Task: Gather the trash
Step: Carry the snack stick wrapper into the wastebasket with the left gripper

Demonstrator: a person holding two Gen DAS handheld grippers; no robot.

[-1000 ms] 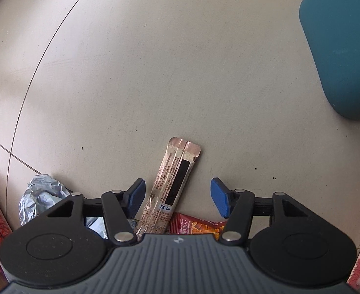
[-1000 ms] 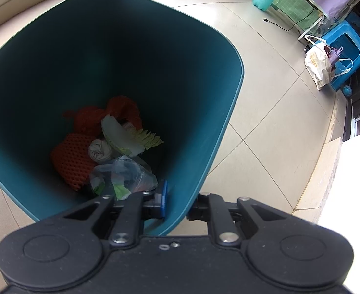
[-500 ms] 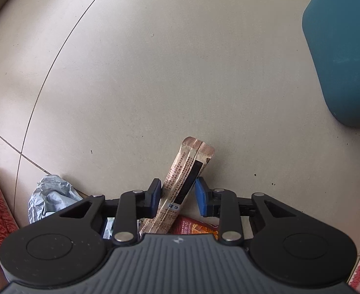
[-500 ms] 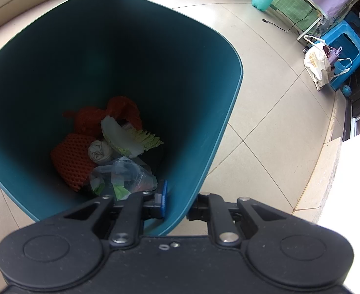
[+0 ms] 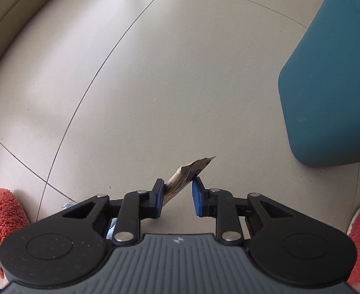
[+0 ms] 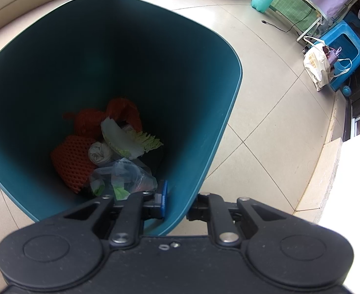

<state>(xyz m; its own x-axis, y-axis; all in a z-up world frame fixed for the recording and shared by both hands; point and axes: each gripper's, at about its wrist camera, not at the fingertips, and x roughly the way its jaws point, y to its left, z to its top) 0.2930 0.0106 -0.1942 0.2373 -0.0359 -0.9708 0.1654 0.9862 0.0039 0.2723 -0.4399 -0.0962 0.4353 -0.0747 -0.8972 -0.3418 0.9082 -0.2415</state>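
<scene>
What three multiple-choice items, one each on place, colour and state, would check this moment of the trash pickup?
1. Where is the bin in the left wrist view?
A. At the right edge
B. At the left edge
C. Between the fingers

2. What colour is the mesh bag inside the bin?
A. Yellow
B. Orange
C. White

3. What is the right gripper doing?
A. Hanging open above the floor
B. Clamping the bin wall
C. Holding a bottle

Key:
1 A, its teal wall fills that side.
2 B, the netting beside the cabbage leaf is orange.
3 B, one finger sits inside the wall, the other outside.

The left gripper holds the snack wrapper.
</scene>
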